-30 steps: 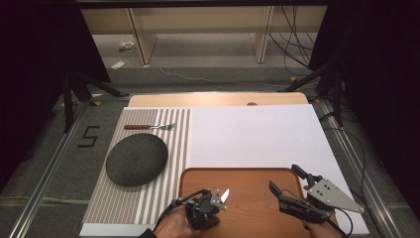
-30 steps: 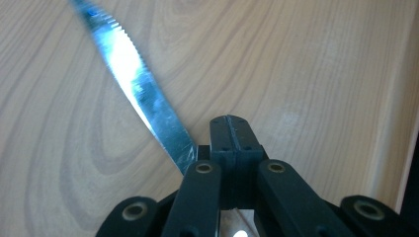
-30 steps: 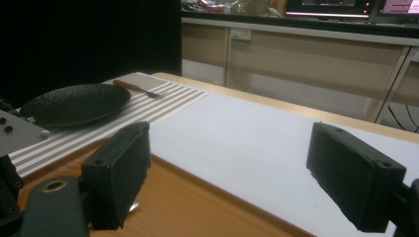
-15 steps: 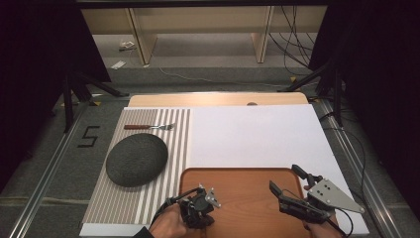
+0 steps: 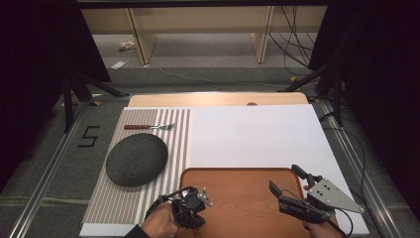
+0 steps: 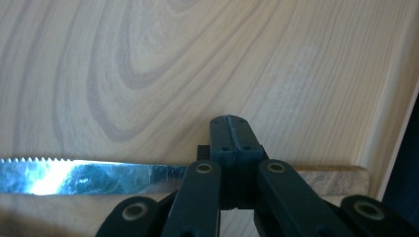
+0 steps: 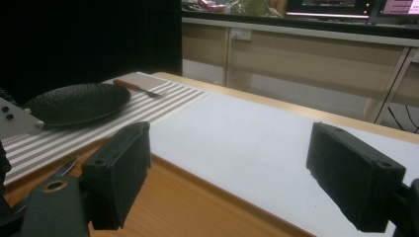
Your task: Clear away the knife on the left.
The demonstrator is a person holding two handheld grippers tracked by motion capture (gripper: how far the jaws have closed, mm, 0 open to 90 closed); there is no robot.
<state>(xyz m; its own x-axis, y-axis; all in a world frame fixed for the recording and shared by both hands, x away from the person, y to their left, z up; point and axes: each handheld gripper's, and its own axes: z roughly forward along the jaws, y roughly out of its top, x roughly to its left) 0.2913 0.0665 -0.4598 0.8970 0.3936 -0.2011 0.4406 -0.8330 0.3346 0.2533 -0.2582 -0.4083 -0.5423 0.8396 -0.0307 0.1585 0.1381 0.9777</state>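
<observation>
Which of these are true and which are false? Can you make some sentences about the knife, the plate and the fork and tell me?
1. The left gripper is shut on a serrated knife. True.
2. The knife lies on the striped placemat. False: it is over the wooden tray.
3. The right gripper holds the fork. False: its jaws stand wide open with nothing between them, and the fork lies on the striped placemat.
4. The dark plate sits on the striped placemat. True.
5. The fork rests on the plate. False: it lies beyond the plate, apart from it.
</observation>
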